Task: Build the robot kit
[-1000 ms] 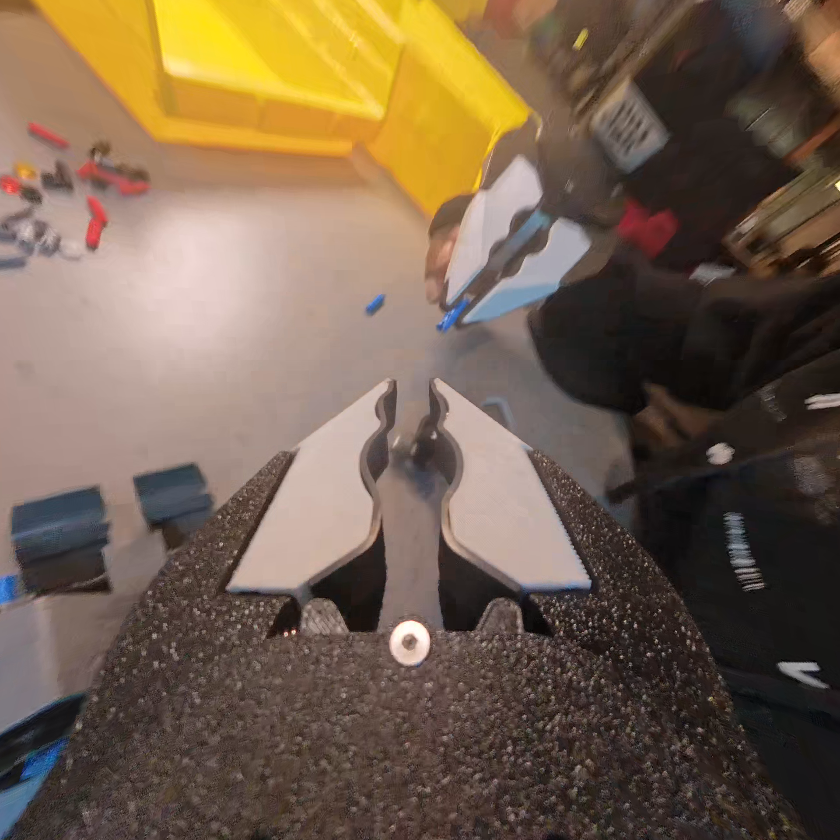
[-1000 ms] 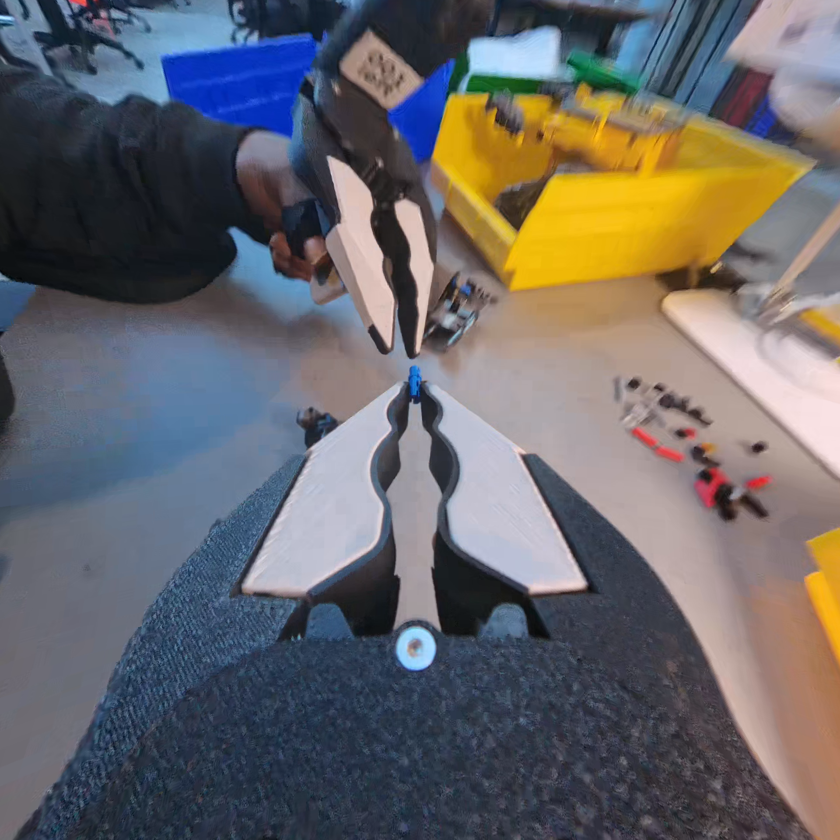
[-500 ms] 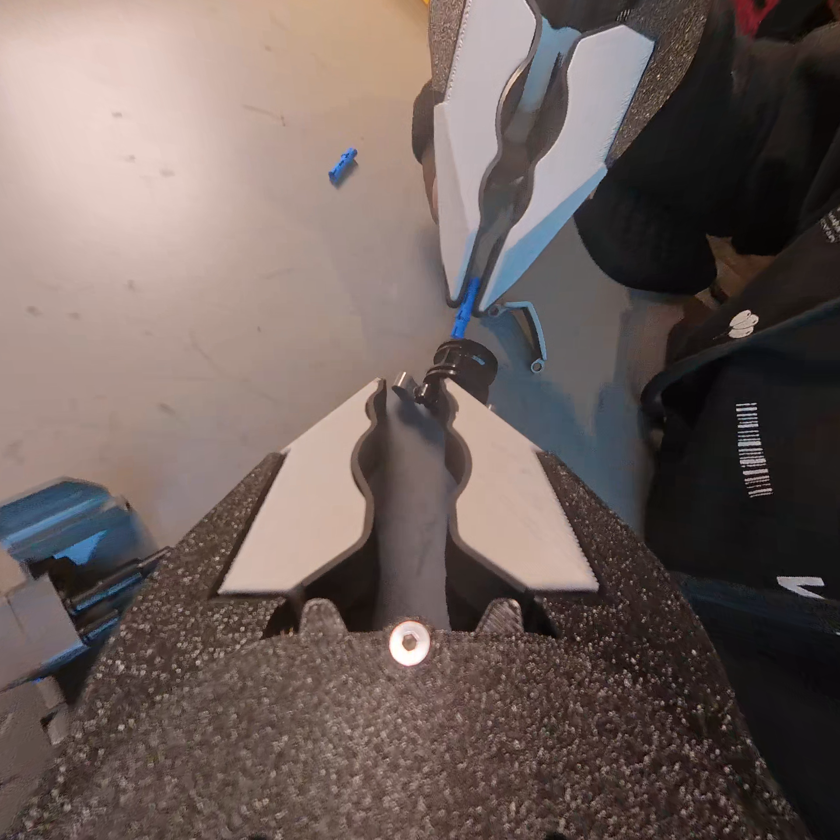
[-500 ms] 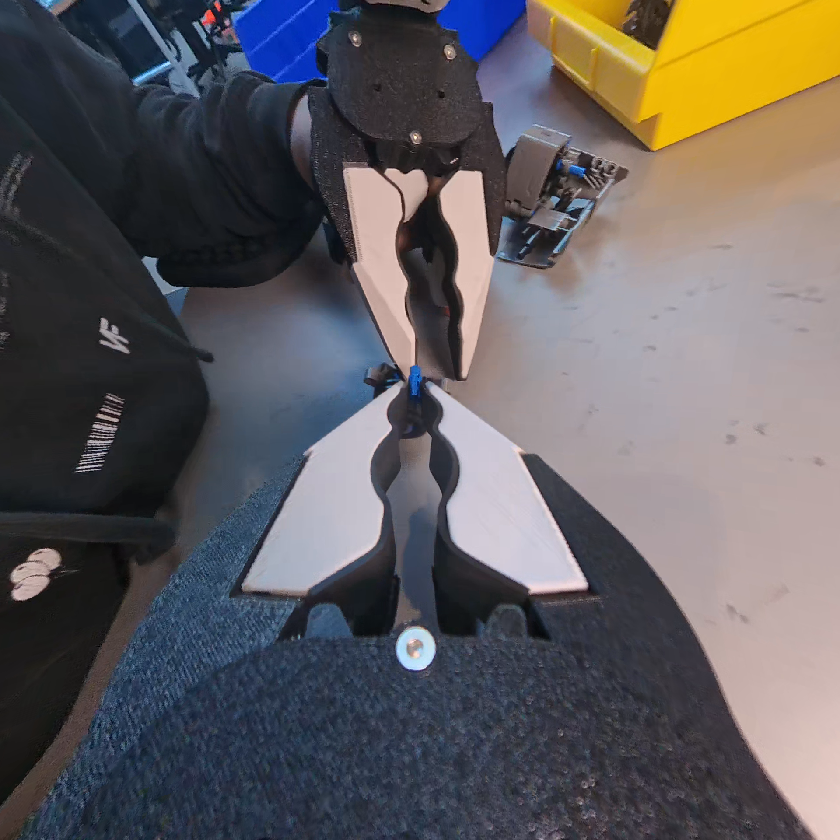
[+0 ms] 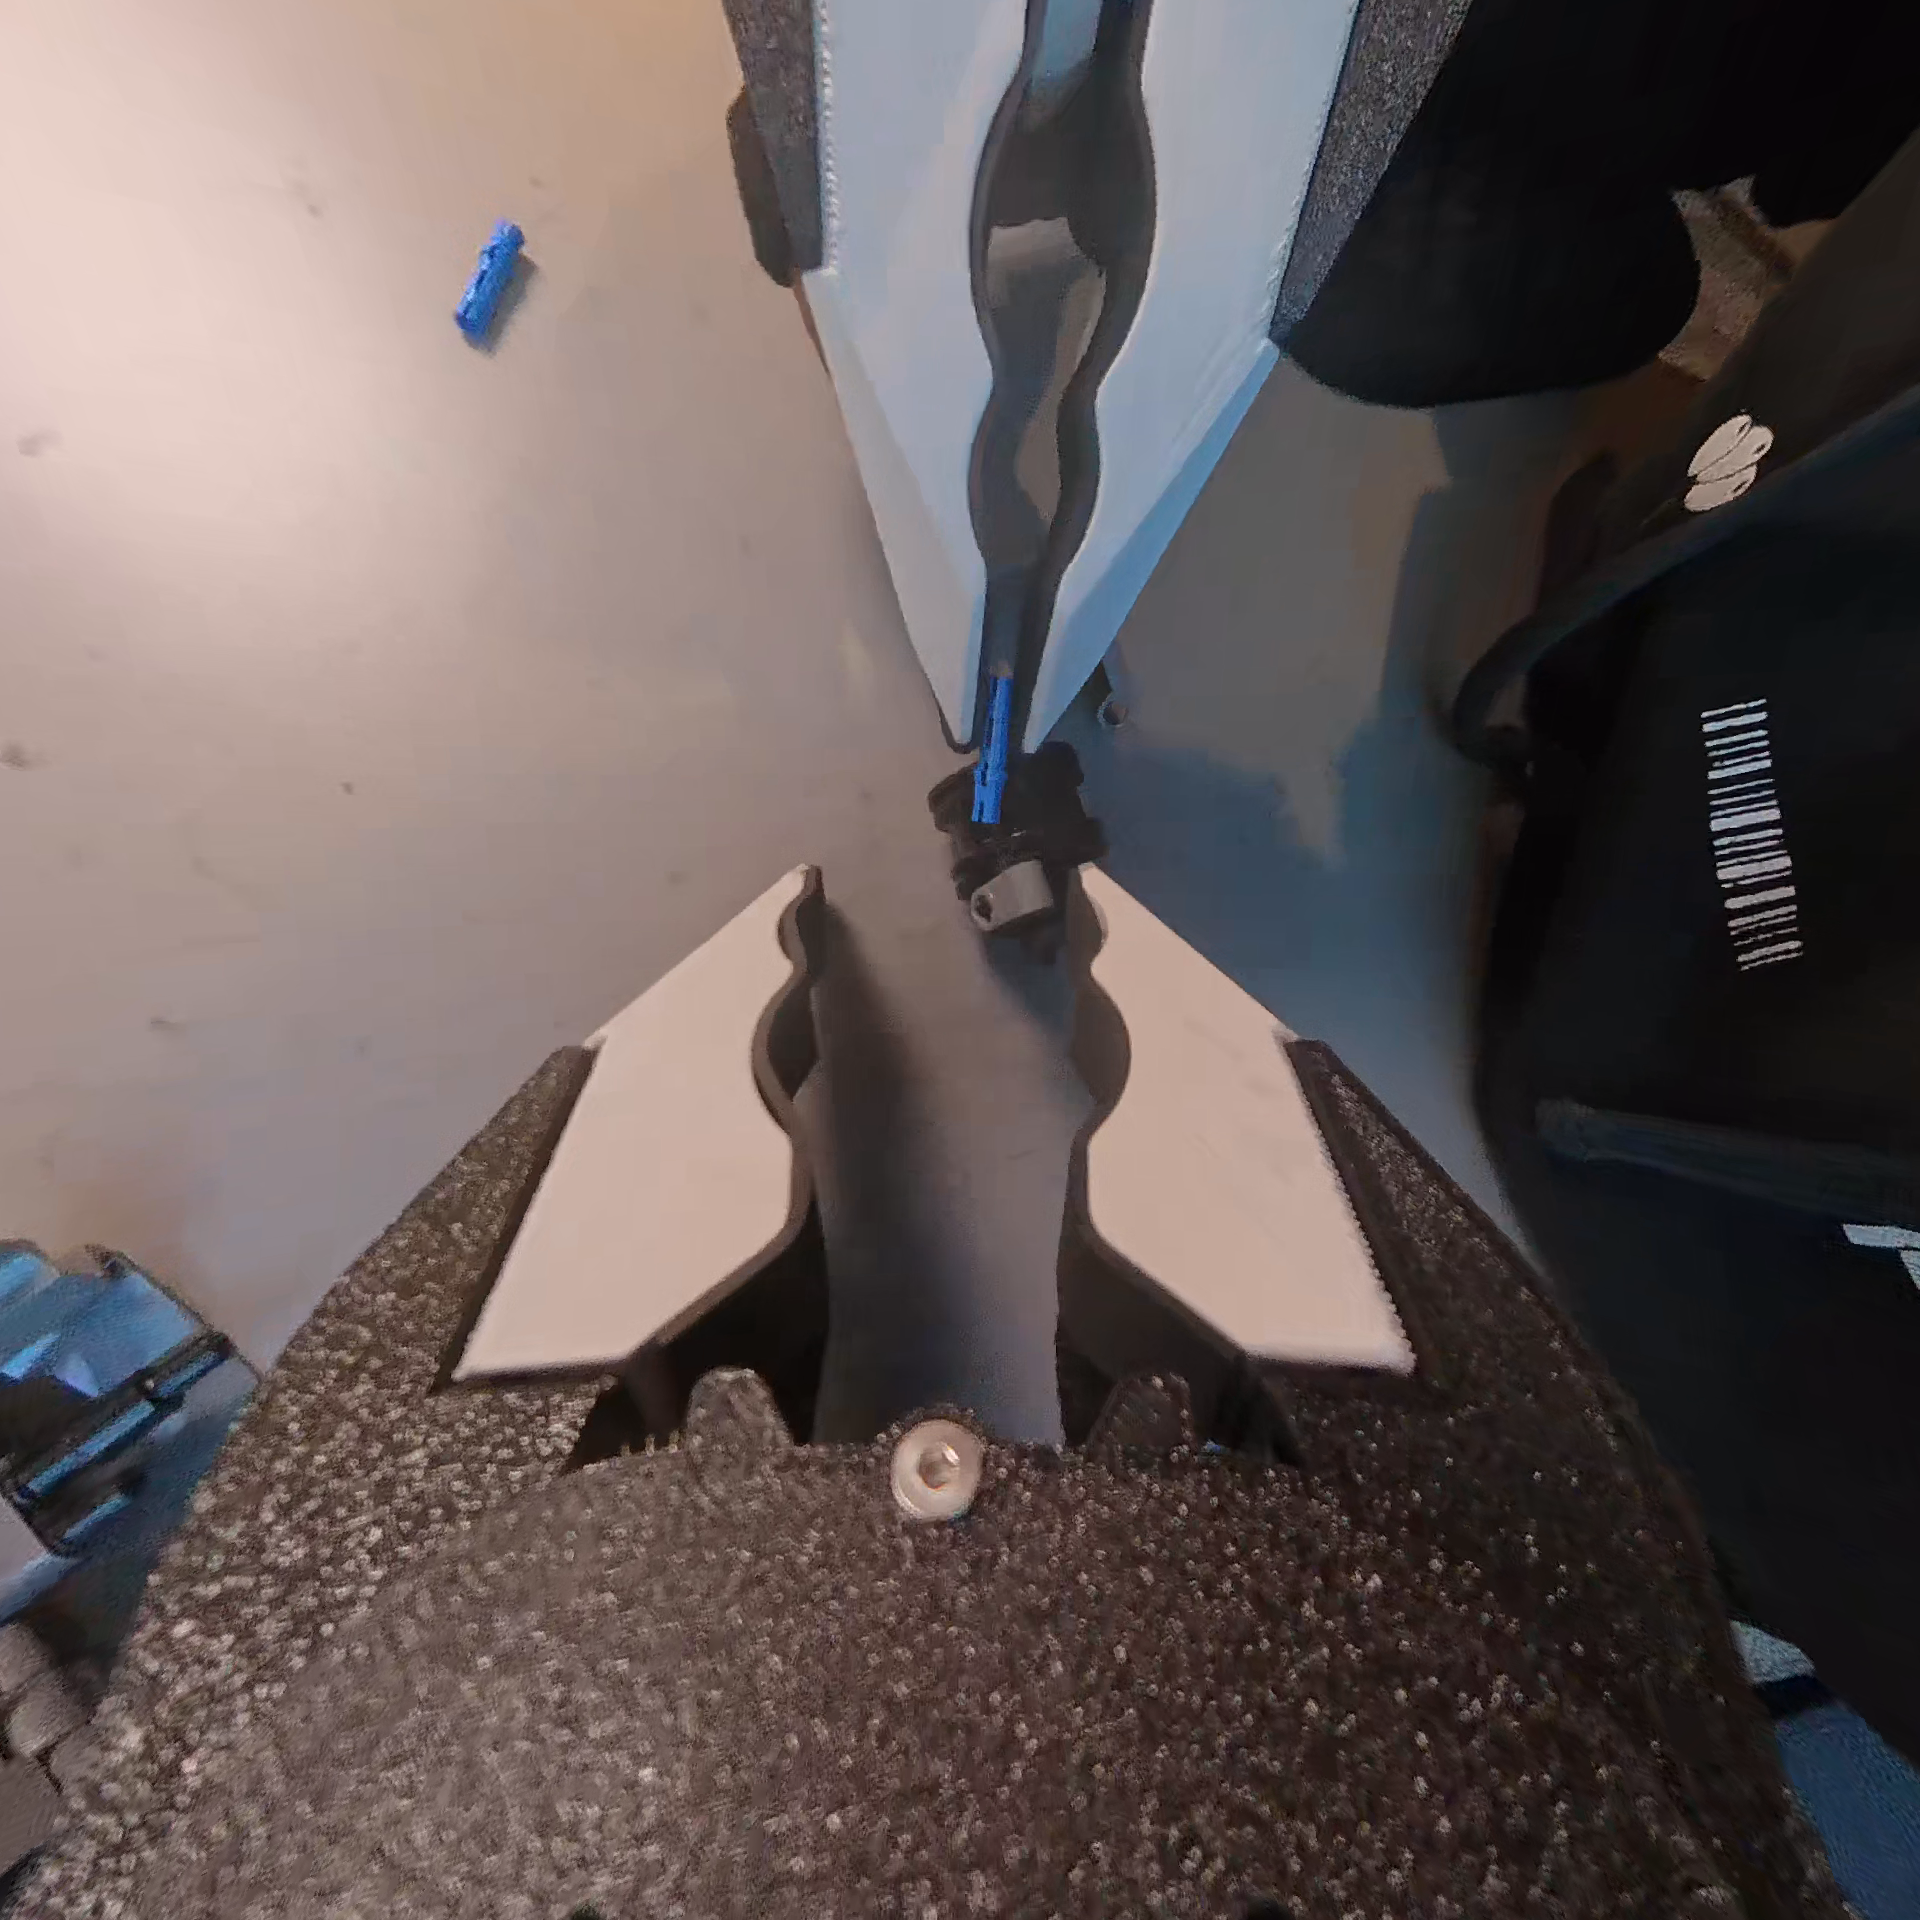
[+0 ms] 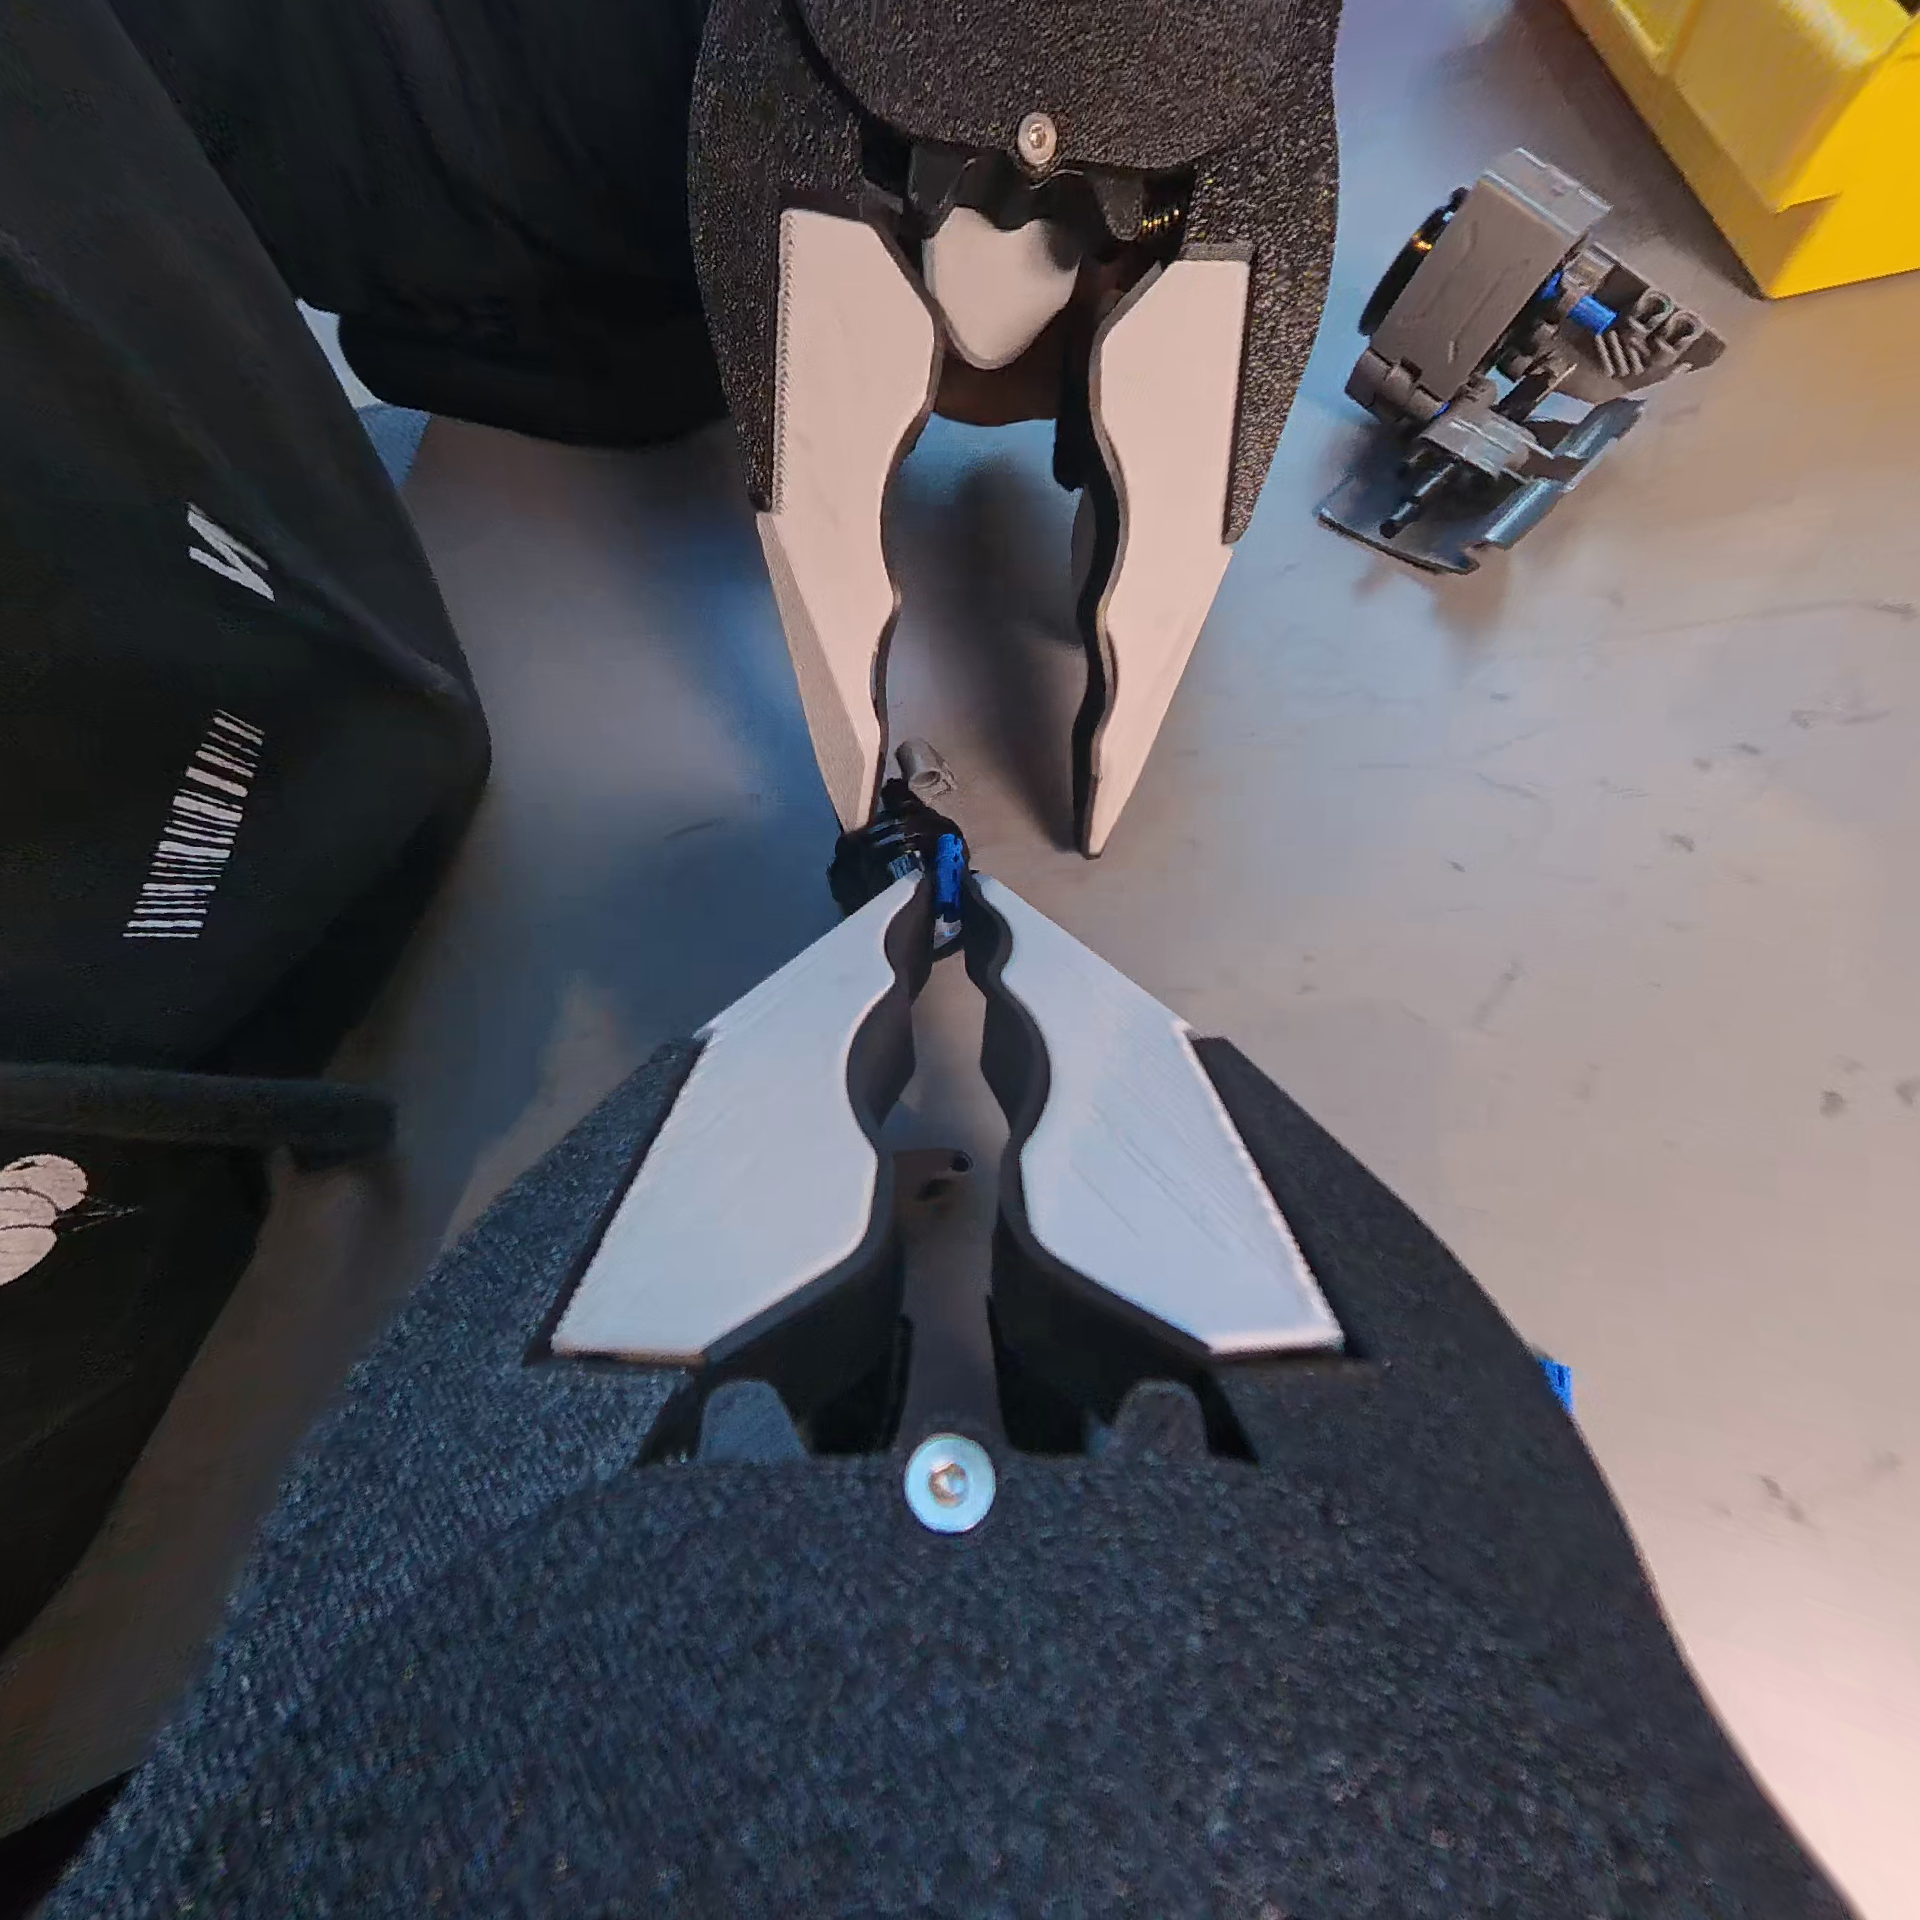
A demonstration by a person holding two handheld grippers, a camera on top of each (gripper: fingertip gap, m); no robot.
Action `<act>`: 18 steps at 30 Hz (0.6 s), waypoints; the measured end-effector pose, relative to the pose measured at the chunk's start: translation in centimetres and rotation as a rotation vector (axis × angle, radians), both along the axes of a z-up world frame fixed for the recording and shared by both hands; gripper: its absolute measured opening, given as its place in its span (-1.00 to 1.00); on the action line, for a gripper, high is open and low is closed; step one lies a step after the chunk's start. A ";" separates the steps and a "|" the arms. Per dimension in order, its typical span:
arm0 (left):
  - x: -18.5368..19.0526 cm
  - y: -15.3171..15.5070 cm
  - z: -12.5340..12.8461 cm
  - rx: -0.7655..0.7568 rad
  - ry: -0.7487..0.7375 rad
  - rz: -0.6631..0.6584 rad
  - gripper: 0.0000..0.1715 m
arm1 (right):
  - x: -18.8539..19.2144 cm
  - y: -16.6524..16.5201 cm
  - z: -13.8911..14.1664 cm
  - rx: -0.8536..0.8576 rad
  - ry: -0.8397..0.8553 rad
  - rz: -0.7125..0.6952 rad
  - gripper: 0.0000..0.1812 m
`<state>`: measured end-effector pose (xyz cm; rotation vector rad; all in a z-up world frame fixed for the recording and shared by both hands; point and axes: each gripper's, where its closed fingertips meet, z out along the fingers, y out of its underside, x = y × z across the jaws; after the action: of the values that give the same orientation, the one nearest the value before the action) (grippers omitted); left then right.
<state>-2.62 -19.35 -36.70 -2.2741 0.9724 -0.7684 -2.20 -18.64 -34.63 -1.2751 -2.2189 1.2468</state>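
in the left wrist view, the left gripper (image 5: 945,894) is seen with its jaws spread wide. a small black part (image 5: 1013,831) with a grey end lies just ahead of them, against the tip of the right-hand jaw; whether it is gripped cannot be told. from above, the right gripper (image 5: 1003,727) points toward it, jaws narrow and closed on a blue pin (image 5: 992,764), whose free end touches the black part. a second blue pin (image 5: 488,278) lies on the grey surface (image 5: 312,675) well to the left of the jaws. black clothing (image 5: 1714,935) fills the right side.

in the right wrist view, the right gripper (image 6: 940,894) is shown with the blue pin (image 6: 947,871) pinched at the jaw tips. the black part (image 6: 878,847) sits just left of the pin, at the tip of one jaw of the left gripper (image 6: 982,800), whose jaws stand wide. a grey brick assembly (image 6: 1507,364) rests on the surface (image 6: 1507,935) far right, near a yellow bin (image 6: 1787,125).
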 end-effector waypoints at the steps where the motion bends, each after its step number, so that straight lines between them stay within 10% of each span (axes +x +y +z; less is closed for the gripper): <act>1: 0.0 0.0 0.1 0.011 0.012 -0.003 -0.48 | 0.1 -0.1 0.0 0.013 0.003 0.001 -0.95; 9: -0.5 -0.2 0.8 0.084 -0.051 0.083 -0.93 | 0.4 0.0 -0.5 0.013 -0.010 -0.017 -0.95; 18: 0.4 -0.9 0.5 0.091 -0.070 0.054 -0.79 | 0.1 -0.6 -1.0 0.005 -0.015 -0.011 -0.96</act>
<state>-2.25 -20.28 -36.22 -2.1717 0.8917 -0.7594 -2.07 -19.20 -35.58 -1.2972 -2.2214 1.2303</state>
